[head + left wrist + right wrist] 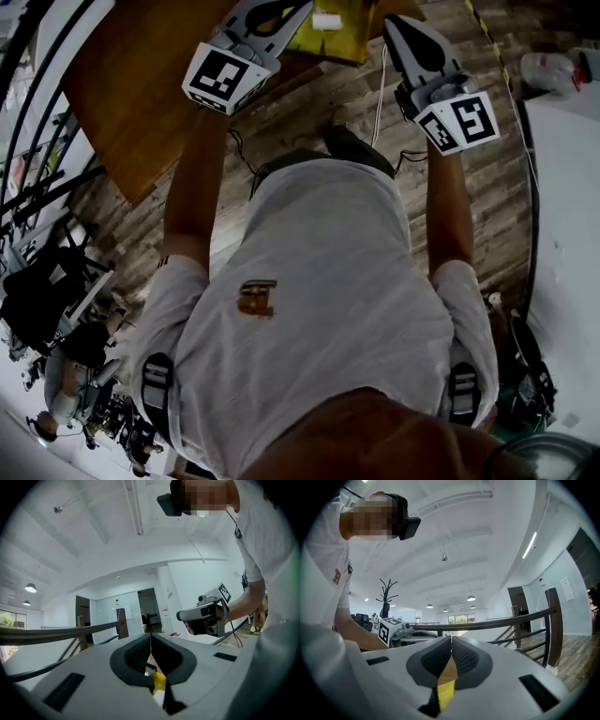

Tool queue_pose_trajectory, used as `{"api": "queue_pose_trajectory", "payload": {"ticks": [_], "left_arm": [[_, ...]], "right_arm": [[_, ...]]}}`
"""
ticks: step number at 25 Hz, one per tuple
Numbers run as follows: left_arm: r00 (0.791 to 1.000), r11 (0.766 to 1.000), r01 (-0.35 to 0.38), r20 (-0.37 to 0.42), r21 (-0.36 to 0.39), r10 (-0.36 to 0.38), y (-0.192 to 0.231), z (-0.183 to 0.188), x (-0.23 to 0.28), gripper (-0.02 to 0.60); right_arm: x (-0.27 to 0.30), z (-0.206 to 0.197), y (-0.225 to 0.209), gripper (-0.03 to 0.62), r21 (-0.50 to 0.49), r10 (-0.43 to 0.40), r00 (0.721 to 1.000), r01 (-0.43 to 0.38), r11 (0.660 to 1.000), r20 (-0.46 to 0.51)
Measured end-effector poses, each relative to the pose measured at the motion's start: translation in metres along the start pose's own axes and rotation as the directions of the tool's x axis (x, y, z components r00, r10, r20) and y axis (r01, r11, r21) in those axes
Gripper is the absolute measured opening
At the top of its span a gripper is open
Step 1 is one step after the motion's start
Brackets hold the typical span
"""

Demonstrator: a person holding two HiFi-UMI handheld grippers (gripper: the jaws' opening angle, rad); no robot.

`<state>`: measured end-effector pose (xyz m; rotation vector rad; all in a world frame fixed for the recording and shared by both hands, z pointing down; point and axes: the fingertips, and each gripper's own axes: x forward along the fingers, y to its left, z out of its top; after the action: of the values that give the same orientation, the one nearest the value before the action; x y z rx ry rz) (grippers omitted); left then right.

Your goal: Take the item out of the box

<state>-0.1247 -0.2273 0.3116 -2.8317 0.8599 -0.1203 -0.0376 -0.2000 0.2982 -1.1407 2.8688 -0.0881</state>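
In the head view a yellow box (333, 36) lies on the brown wooden table (122, 103) at the top edge, with a small white item (326, 21) on it. My left gripper (298, 7) reaches to the box's left side, my right gripper (392, 21) to its right side. In the left gripper view the left gripper (150, 637) has its jaws pressed together, and a strip of the yellow box (158, 682) shows below them. In the right gripper view the right gripper (451, 639) is shut too, above the yellow box (445, 693). Neither holds anything.
A white table (567, 187) runs down the right side with a plastic bottle (553, 70) near its far corner. Cables trail over the plank floor (469, 187). A wooden railing (553, 620) stands beyond the right gripper. Chairs and equipment crowd the lower left.
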Motion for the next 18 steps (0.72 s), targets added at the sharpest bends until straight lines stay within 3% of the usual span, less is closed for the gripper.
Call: {"api": "queue_pose_trajectory", "payload": {"ticks": [11, 14, 18], "left_arm": [[0.988, 0.998, 0.033, -0.154, 0.056, -0.024, 0.012, -0.045, 0.068, 0.021], [0.968, 0.995, 0.063, -0.247, 0.076, -0.042, 0.009, -0.064, 0.096, 0.021], [0.925, 0.989, 0.125, -0.37, 0.081, -0.086, -0.002, -0.092, 0.122, 0.025]], "right_arm": [[0.026, -0.021, -0.066, 0.032, -0.018, 0.131, 0.99, -0.132, 0.991, -0.053], [0.026, -0.028, -0.092, 0.032, -0.005, 0.167, 0.984, -0.168, 0.986, -0.067], [0.021, -0.032, -0.118, 0.032, 0.006, 0.197, 0.977, -0.197, 0.98, -0.077]]}}
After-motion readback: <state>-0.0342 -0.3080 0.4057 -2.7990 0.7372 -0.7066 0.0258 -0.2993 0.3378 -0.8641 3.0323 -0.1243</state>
